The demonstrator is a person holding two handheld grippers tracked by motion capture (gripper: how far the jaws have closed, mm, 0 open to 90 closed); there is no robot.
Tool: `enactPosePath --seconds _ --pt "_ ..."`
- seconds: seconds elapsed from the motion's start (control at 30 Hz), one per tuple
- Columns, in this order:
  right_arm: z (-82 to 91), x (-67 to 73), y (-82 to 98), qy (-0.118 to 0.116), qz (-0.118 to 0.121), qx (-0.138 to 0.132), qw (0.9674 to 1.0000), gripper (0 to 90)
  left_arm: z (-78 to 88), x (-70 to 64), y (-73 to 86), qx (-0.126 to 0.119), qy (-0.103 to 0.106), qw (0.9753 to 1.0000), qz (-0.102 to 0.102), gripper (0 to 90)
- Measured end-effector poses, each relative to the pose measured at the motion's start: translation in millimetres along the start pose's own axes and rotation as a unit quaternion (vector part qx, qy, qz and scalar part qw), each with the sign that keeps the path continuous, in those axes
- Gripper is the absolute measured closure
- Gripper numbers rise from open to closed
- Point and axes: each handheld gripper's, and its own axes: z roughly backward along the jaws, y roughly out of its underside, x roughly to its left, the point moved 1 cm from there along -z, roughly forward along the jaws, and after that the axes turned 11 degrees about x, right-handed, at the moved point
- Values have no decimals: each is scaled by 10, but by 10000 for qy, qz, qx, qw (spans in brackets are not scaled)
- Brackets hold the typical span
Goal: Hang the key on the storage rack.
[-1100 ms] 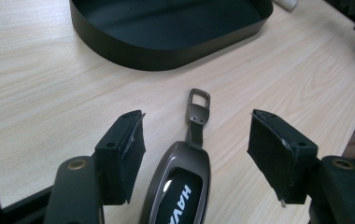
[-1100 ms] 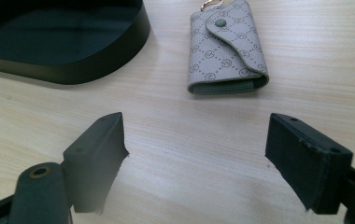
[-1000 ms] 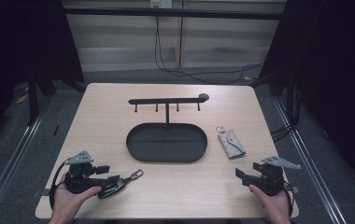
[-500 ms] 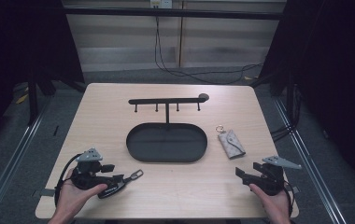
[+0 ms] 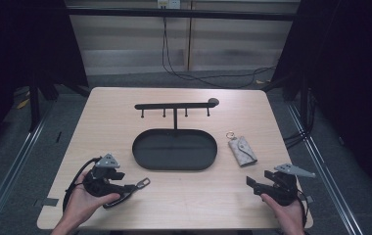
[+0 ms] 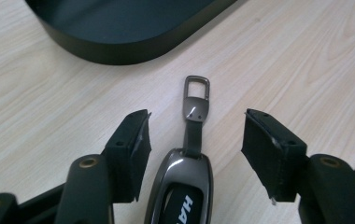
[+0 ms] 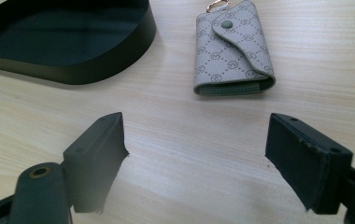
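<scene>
The left gripper [image 6: 194, 140] has slid a little toward the tray since a second ago, and its jaws have just been closing; they now straddle the key fob [image 6: 181, 186] without pressing it. The fob lies flat on the table [image 5: 198, 200], just short of the black oval tray [image 5: 174, 149]. The right gripper [image 7: 194, 154] has kept still, jaws apart, empty, with the patterned key pouch [image 7: 234, 49] ahead.

White letters "HA", cut off by the lower picture edge, stand on the dark inset of the grey key fob [image 6: 180, 186] in the left gripper view. The key pouch [image 7: 234, 46] bears a repeated monogram pattern, too small to read.
</scene>
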Motion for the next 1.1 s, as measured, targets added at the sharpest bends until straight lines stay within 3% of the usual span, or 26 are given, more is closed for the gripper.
enactPosePath --seconds 0.07,0.17,0.27,0.3,0.33,0.37,0.43,0.67,0.8,1.1 --pt "-2 -3 -1 -5 8 -4 10000 198 -7 1 -22 7 28 10000 6 439" --pt "-1 7 -2 -37 25 13 10000 198 -25 0 -98 175 146 9996 -163 457" --pt "5 11 -3 -34 43 -20 10000 198 -39 -18 -134 197 104 9994 -252 469" --pt "9 13 -1 -43 49 -28 10000 198 -63 -24 -158 297 193 9988 -325 487" --pt "12 14 0 -43 60 -28 10000 198 -63 -24 -158 297 193 9988 -325 495" --pt "13 15 1 -49 65 -35 10000 198 -94 -39 -185 476 158 9979 -412 497" --pt "11 15 1 -47 69 -25 10000 198 -122 -52 -224 598 125 9970 -482 496" --pt "4 17 1 -35 96 -14 9999 198 -188 -33 -321 922 124 9947 -446 473" --pt "4 19 1 -33 96 -10 9999 198 -196 -28 -353 858 51 9957 -357 505" --pt "-1 15 -2 -78 66 36 9999 198 -295 -63 -449 1126 33 9929 -378 558"
